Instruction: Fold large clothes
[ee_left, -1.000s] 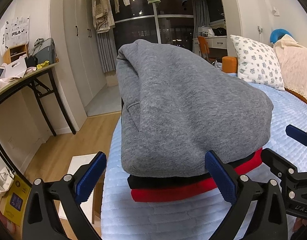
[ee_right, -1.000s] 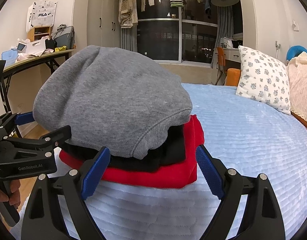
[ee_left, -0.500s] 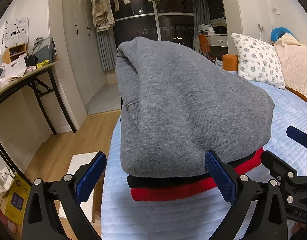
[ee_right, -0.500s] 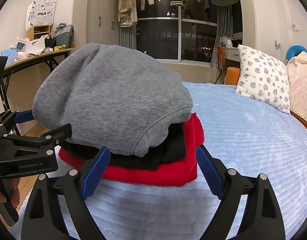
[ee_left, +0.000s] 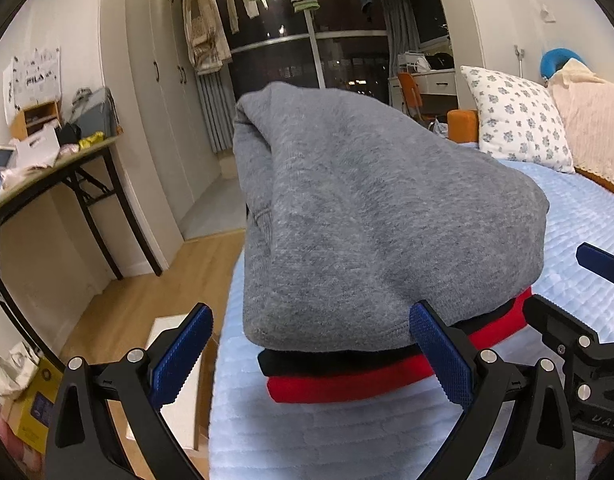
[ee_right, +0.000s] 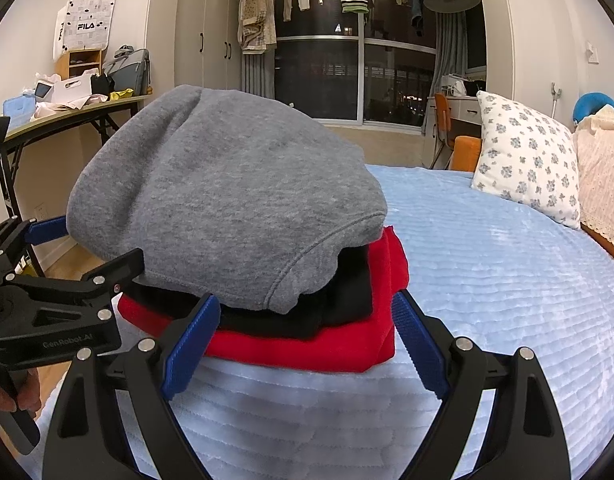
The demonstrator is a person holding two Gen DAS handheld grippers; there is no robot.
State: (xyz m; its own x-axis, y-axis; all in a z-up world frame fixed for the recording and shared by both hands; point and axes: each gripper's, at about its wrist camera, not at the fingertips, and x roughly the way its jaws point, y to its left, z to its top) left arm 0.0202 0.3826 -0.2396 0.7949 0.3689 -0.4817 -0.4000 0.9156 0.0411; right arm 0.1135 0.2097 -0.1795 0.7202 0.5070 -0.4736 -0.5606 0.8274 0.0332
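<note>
Your grey sweatshirt [ee_right: 227, 196] sits folded into a thick bundle on top of a folded black garment [ee_right: 339, 304], which lies on a folded red one [ee_right: 307, 344]; the three make a neat stack near the front left corner of the bed [ee_right: 507, 280]; I judge the folding to be done or all but done, since I see no loose garment waiting on the bed; the grey bundle domes up and overhangs the layers beneath, so a last squaring or pressing flat may be all that is left.

Your right claw [ee_right: 303, 344] stands wide with nothing between its pads; the stack lies just ahead of it, the red layer's near edge showing between the two fingers, and I cannot tell whether anything touches.

Your left claw [ee_left: 311, 360] is also wide and holds nothing; the stack's left front corner lies just ahead of it, its right pad crossing the grey hem in the picture, its left pad out over the floor beside the bed; the two claws sit close together, side by side at the same end of the stack.
</note>
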